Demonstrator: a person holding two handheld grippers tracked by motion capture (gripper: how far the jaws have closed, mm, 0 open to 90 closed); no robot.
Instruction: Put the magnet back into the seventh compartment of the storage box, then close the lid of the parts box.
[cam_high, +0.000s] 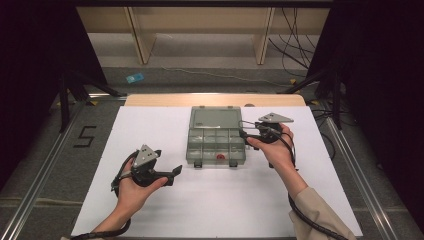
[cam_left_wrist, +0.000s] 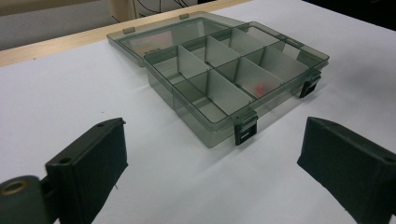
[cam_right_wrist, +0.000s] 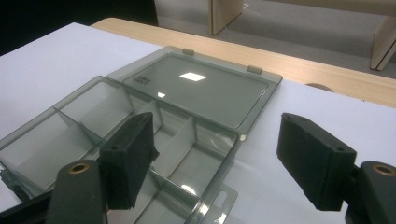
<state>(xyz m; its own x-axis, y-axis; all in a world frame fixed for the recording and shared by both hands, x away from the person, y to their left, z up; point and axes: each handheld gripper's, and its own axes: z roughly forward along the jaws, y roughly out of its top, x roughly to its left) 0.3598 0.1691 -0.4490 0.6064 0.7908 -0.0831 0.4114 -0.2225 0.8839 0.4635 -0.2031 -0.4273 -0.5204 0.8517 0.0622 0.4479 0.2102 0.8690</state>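
Open on the white table cover (cam_high: 165, 210): a smoky grey, see-through plastic organiser box (cam_high: 216, 142) with divider walls, its flat lid (cam_high: 215, 118) folded back on two hinges and lying flat beyond the tray. Inside, two rows of compartments; a small red-orange piece (cam_high: 220, 156) in a compartment of the row nearest the person, towards the middle. Two black latches (cam_left_wrist: 246, 129) hanging at the front wall.

Left gripper (cam_high: 172, 173), black, held in the left hand (cam_high: 132, 187): released, jaws spread wide, nothing between them. Box ahead of it and off to its right, well apart; in the left gripper view, the box sits beyond the jaws, front latches turned towards the camera, red piece (cam_left_wrist: 260, 87) visible through the wall.

Right gripper (cam_high: 243, 129), black with a grey three-cornered plate, held in the right hand (cam_high: 274, 148): released too, jaws wide, gripping nothing. Just beside the box's right edge, tips at the tray's far right corner. In the right gripper view, one jaw above the tray's compartments, the other above the white cover outside the box (cam_right_wrist: 140, 140), tray wall between them, lid (cam_right_wrist: 196, 88) farther ahead.
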